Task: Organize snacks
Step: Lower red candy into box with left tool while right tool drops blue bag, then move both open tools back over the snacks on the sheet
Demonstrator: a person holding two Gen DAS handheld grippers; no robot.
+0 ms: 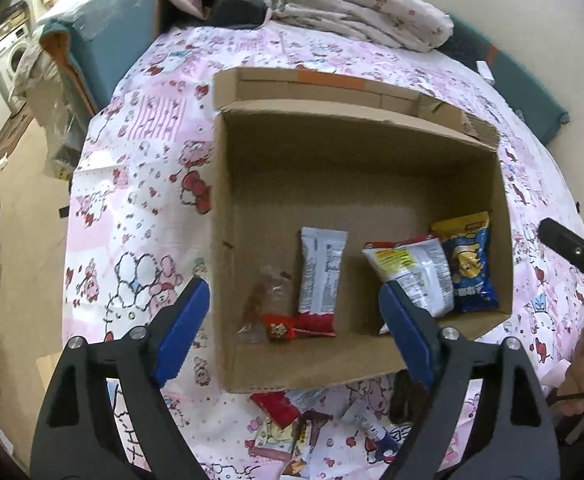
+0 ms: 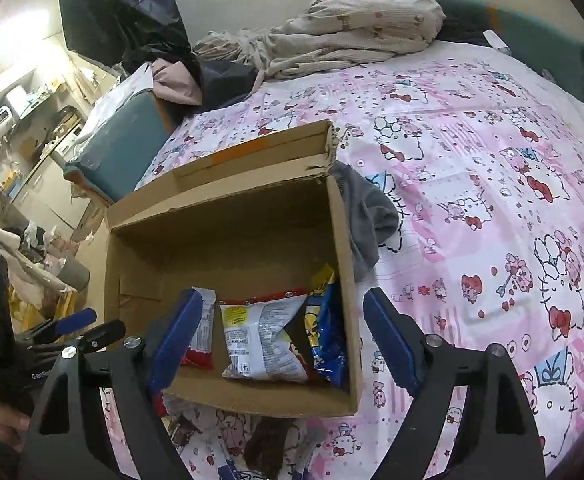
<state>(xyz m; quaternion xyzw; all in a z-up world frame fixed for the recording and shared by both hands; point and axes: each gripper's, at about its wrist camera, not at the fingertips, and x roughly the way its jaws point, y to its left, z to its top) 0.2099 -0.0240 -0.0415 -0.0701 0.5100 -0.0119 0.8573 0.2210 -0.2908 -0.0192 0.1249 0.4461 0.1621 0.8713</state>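
Bed with pink cartoon-print sheet (image 1: 140, 184) fills both views; crumpled blanket (image 1: 356, 8) at top of frame. Open cardboard box (image 1: 228, 200) sits mid-frame on the sheet, flaps up at the far side. Inside, along the near wall: white-and-red chip bag (image 1: 416, 268) centre-right, blue-and-yellow snack bag (image 1: 472, 264) against the right wall, silver-and-red bar wrapper (image 1: 320, 276) centre, clear wrapped snack (image 1: 264, 300) left of it, small red candy (image 1: 278, 330) at the bar's foot. More loose snacks (image 1: 292, 420) lie on the sheet at the bottom, outside the box. Left gripper (image 1: 294, 338): jaws spread, nothing between the pads. Right gripper (image 2: 280, 344): jaws spread, empty, over the box's near right corner.
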